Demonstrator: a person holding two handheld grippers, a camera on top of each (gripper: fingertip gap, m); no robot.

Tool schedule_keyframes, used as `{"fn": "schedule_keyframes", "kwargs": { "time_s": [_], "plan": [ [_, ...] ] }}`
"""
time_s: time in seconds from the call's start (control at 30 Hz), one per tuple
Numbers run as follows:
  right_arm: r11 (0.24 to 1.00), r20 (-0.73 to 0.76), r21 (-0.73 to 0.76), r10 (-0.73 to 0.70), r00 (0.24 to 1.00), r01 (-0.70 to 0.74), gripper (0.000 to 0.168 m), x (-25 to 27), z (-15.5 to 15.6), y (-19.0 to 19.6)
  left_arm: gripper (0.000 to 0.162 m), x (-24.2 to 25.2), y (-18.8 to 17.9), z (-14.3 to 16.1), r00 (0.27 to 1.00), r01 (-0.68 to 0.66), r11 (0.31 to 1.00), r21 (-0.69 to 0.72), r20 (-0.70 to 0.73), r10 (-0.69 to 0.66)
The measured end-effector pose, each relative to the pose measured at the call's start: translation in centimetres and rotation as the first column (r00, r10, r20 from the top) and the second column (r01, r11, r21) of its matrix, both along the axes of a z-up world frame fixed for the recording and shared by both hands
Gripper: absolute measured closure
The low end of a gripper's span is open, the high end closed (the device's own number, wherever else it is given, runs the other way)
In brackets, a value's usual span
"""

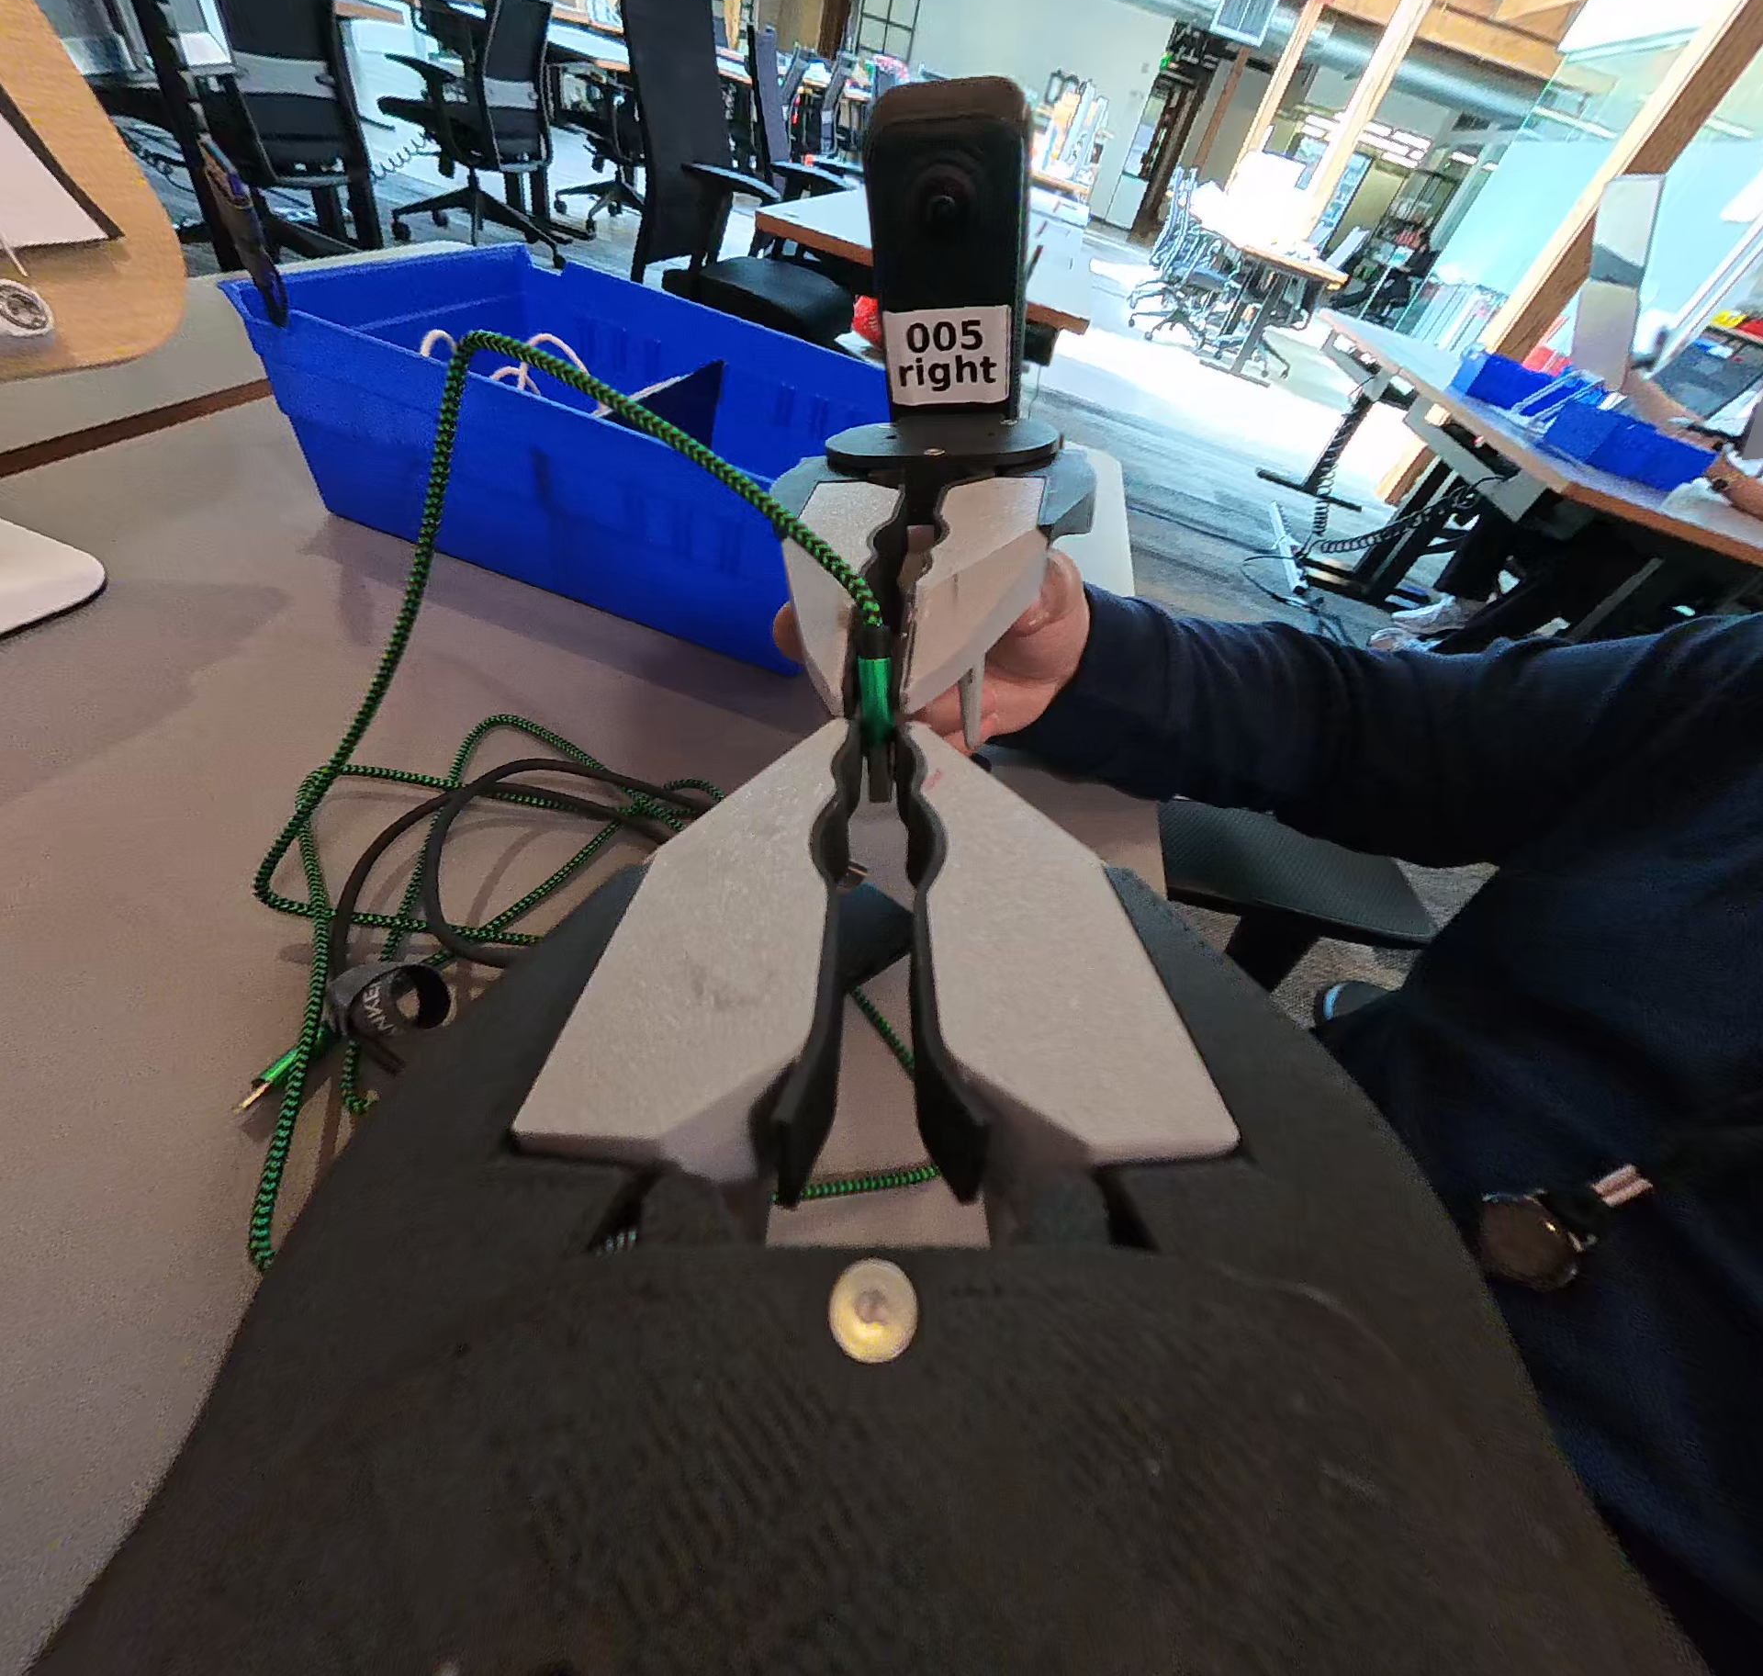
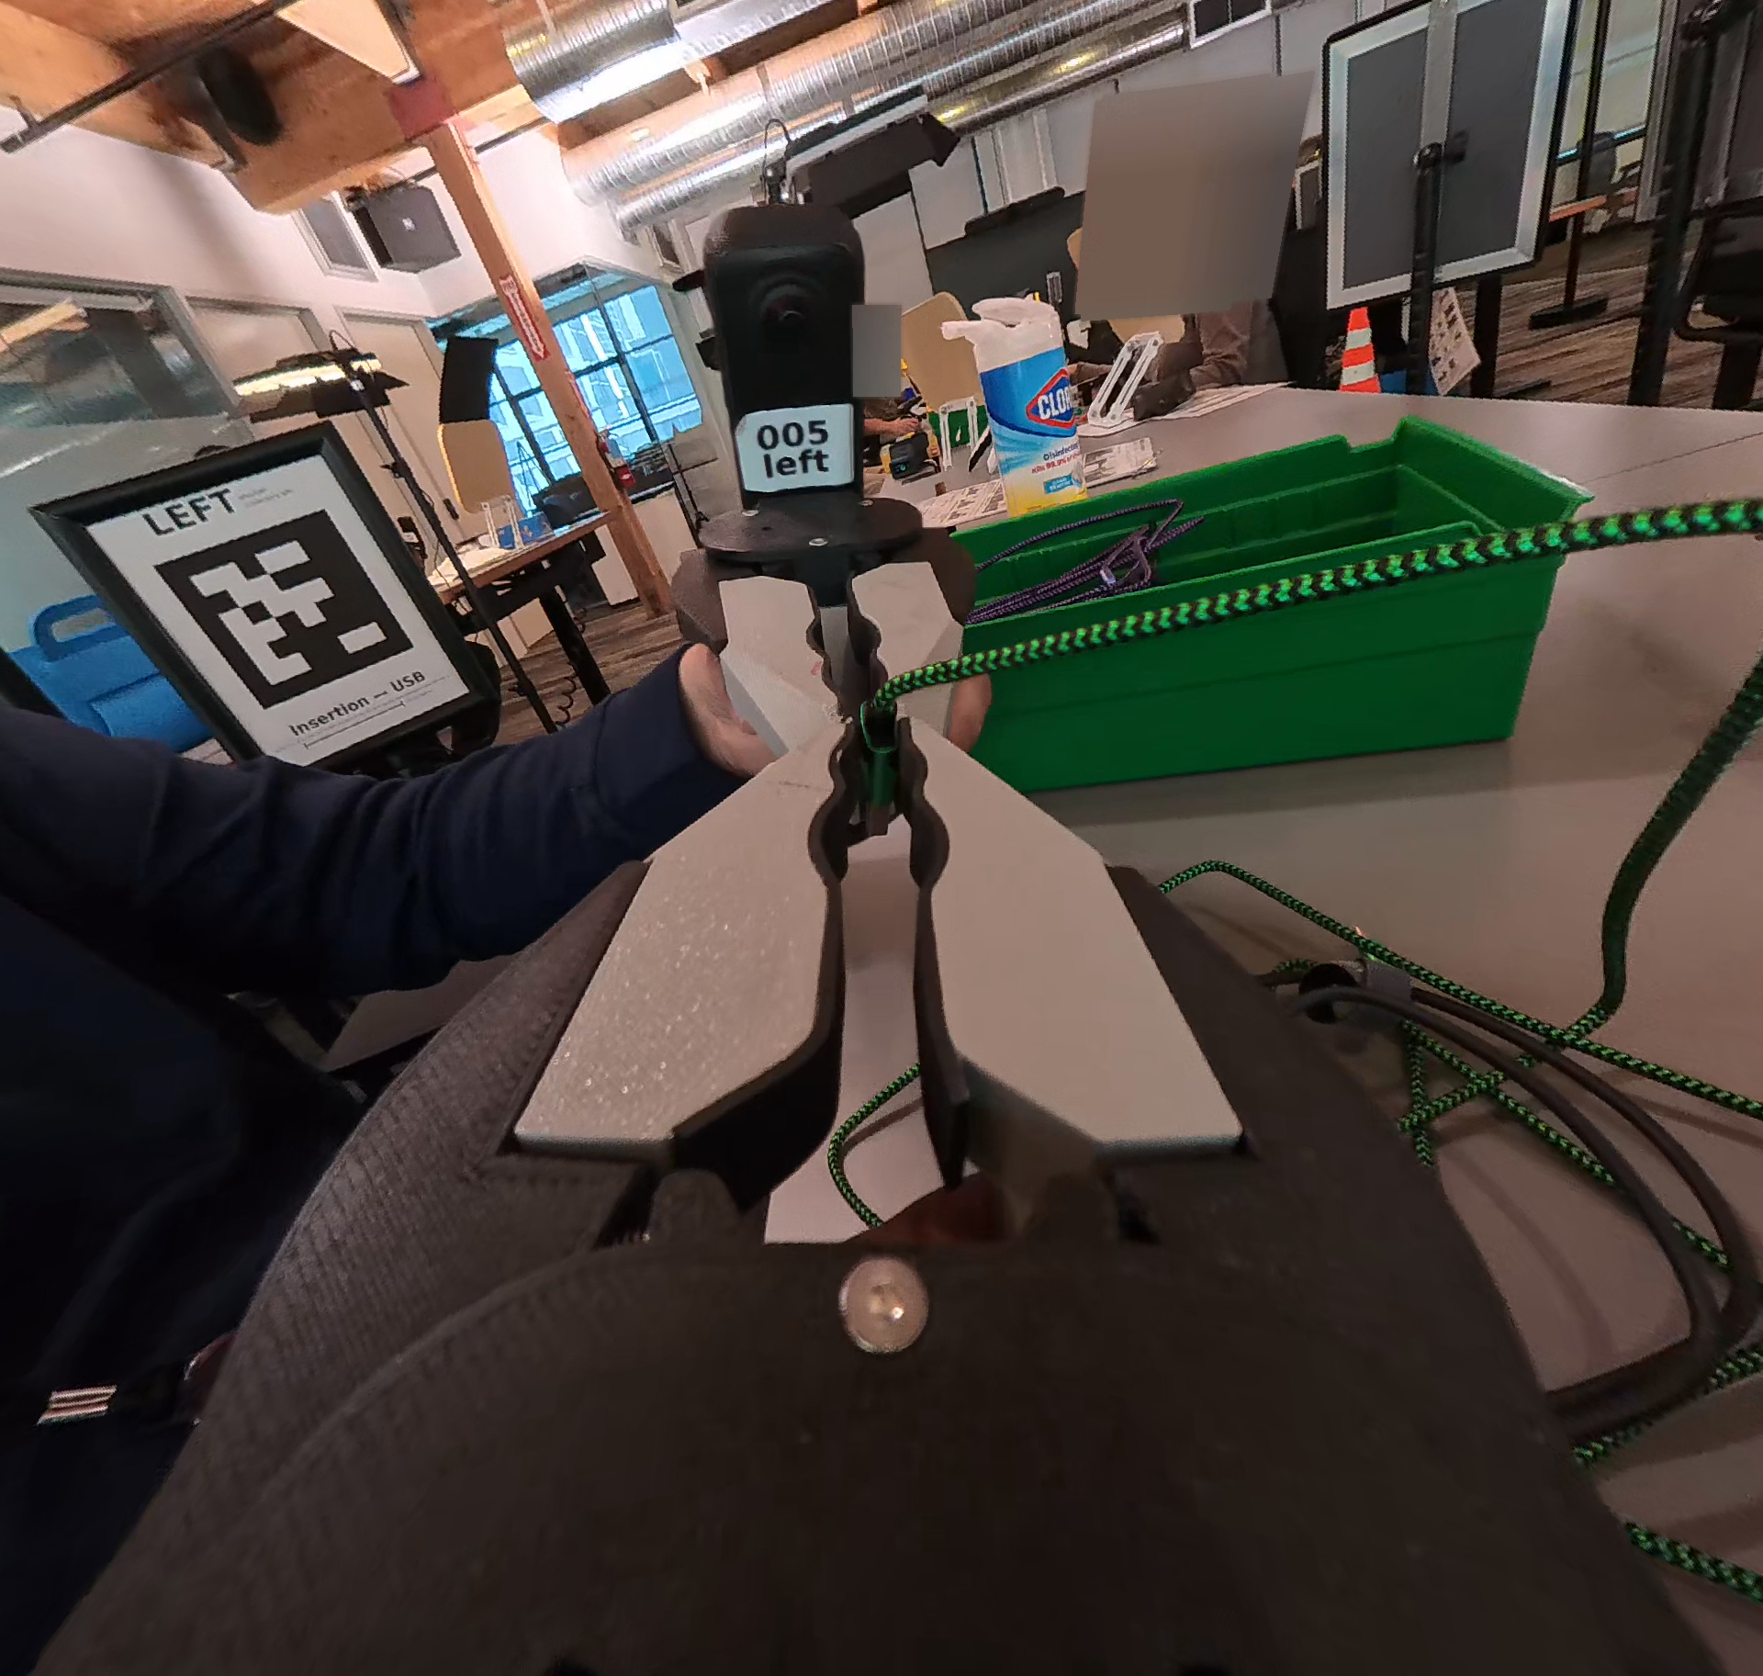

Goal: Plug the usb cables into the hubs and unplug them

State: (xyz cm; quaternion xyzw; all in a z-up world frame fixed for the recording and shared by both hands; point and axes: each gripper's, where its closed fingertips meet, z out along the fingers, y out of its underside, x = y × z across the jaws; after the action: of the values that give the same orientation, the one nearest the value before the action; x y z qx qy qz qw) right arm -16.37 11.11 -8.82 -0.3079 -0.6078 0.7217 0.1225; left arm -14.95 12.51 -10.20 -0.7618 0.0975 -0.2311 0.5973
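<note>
My two grippers meet tip to tip above the grey table [image 1: 143, 819]. My right gripper [image 2: 873, 757] is shut on the green metal connector [image 2: 876, 757] of a green-and-black braided usb cable [image 2: 1240, 595]. In the left wrist view this gripper [image 1: 873, 676] faces me, with the connector [image 1: 873, 681] between its fingers. My left gripper [image 1: 873, 771] is shut on a small black piece [image 1: 878, 783] joined to the green connector's lower end. I cannot tell whether it is a hub port or a plug. The left gripper also shows in the right wrist view [image 2: 844, 676].
A blue bin [image 1: 534, 485] with a white cable stands behind the grippers. A green bin [image 2: 1288, 676] holds a purple cable. Loose green and black cables [image 1: 429, 867] lie coiled on the table. A wipes canister [image 2: 1030, 409] and a framed marker sign [image 2: 267, 600] stand farther off. Both grippers' tips are close together, under 4 cm apart.
</note>
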Motion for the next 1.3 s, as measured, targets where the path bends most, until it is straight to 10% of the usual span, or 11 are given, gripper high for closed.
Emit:
{"fn": "schedule_keyframes", "kwargs": {
  "time_s": [0.3,0.5,0.77,0.97,1.17,1.3],
  "plan": [
    [0.993,-0.04,0.069,-0.091,0.995,0.094,0.164,-0.6,-0.1,0.9,0.151,-2.5,-0.1,-3.6,0.963,-0.107,0.989,-0.104,-0.257,0.077],
    [0.992,-0.032,0.035,-0.118,0.993,0.119,0.164,-0.8,0.4,2.1,0.142,-2.1,-0.4,-9.2,0.849,0.013,0.962,-0.274,-0.506,-0.156],
    [0.993,-0.019,-0.052,-0.107,0.994,0.106,0.164,-0.5,1.4,3.2,0.146,-2.6,-0.4,-11.3,0.424,0.113,0.961,-0.252,-0.863,-0.275],
    [0.993,-0.003,-0.075,-0.091,0.996,0.09,0.164,-0.4,1.5,3.2,0.145,-3.1,0.2,-13.0,0.352,0.093,0.965,-0.245,-0.899,-0.262],
    [0.994,-0.002,-0.05,-0.099,0.995,0.099,0.164,-0.6,1.1,3.1,0.15,-5.4,2.6,-13.1,0.062,0.027,0.987,-0.158,-0.985,-0.159],
    [0.99,-0.01,-0.007,-0.138,0.99,0.138,0.164,-0.8,0.9,3.5,0.153,-5.2,2.9,-12.1,0.11,-0.002,0.984,-0.179,-0.978,-0.178]
  ]
}}
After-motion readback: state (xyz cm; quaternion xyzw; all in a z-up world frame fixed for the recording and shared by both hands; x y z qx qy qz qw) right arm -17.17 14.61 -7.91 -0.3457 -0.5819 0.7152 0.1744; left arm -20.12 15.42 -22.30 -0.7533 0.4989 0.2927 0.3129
